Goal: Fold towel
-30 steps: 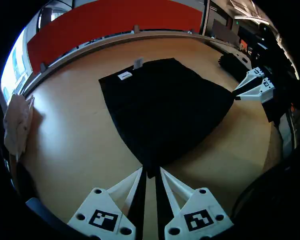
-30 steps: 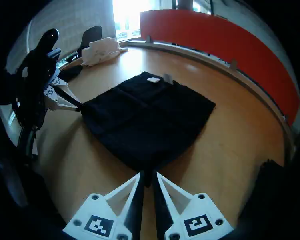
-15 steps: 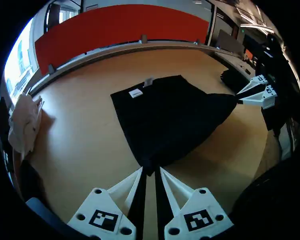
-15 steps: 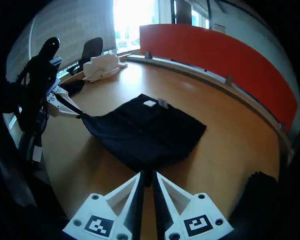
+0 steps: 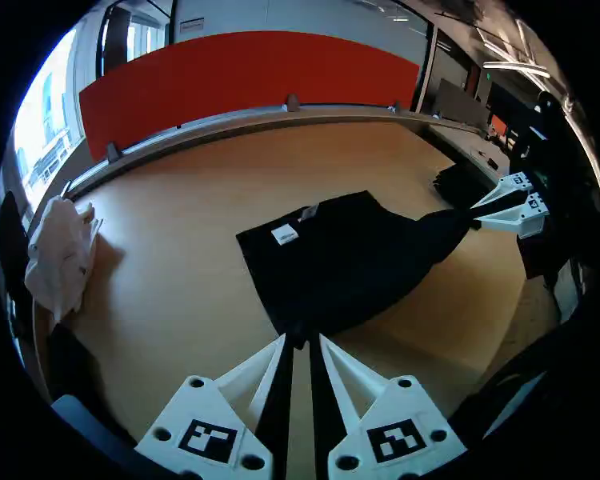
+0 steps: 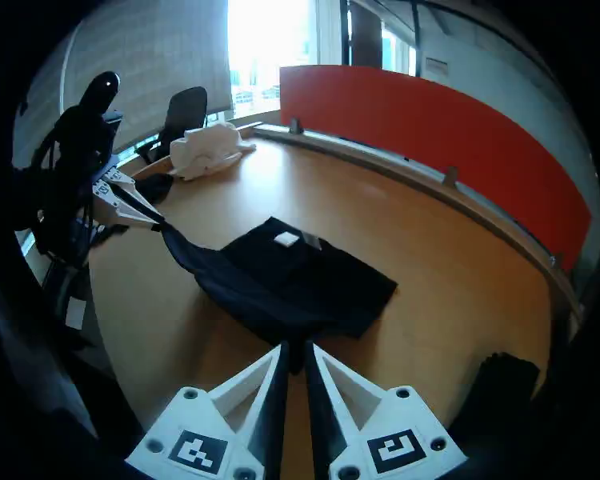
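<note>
**Fingers nipped narrow on two corners of the black towel (image 5: 356, 256)**

Left gripper view: the left gripper (image 5: 300, 340) has its fingers drawn almost together, with a towel corner pinched at their tips. Each finger carries a black-and-white square marker near its base. There is no readable writing on them. Ahead of the tips the towel spreads over the wooden table (image 5: 180, 240). A white label (image 5: 285, 234) lies on its far part, too small to read. Off to the right of the fingers, the right gripper (image 5: 474, 218) nips another corner, and the cloth stretches taut up to it. A dark bundle (image 5: 460, 180) lies just beyond that gripper. Far to the left of the fingers sits a pale cloth heap (image 5: 56, 256), and a red partition (image 5: 244, 76) runs along the table's far edge.

Right gripper view: this gripper's (image 6: 296, 346) fingers are likewise narrow, clamped on their towel (image 6: 300, 280) corner. Up to the left of them, the left gripper (image 6: 160, 224) holds its corner raised, a fold sagging between the two. Here an office chair (image 6: 180, 104) and a bright window (image 6: 268, 48) stand behind the heap.
</note>
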The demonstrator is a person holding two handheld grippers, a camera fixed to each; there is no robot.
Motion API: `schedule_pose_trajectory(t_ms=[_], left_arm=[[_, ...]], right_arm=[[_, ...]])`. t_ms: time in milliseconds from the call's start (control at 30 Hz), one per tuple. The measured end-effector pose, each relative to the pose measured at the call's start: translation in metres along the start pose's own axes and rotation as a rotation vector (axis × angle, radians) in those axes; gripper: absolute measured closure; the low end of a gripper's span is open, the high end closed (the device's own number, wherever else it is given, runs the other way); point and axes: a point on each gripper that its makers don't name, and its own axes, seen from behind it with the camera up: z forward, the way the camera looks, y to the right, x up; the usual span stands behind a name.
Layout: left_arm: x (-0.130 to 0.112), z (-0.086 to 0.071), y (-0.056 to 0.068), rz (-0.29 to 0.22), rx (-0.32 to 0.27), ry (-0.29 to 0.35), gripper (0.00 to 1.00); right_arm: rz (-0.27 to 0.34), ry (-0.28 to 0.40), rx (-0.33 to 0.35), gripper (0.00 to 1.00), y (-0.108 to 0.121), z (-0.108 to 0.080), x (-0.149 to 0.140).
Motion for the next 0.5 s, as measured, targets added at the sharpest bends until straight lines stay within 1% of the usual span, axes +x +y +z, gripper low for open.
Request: schedule_pose_trajectory(t_ms=[200,500], left_arm=[[0.011,-0.013,0.004,-0.002,-0.004,0.014,0.86],[0.019,-0.024,0.006,-0.011,-0.010,0.030,0.86]], right_arm=[[-0.010,0.004,0.004,0.86,-0.002,-0.012,0.006],[-0.021,0.005,0.013,0.86,-0.012,-0.025,0.011]])
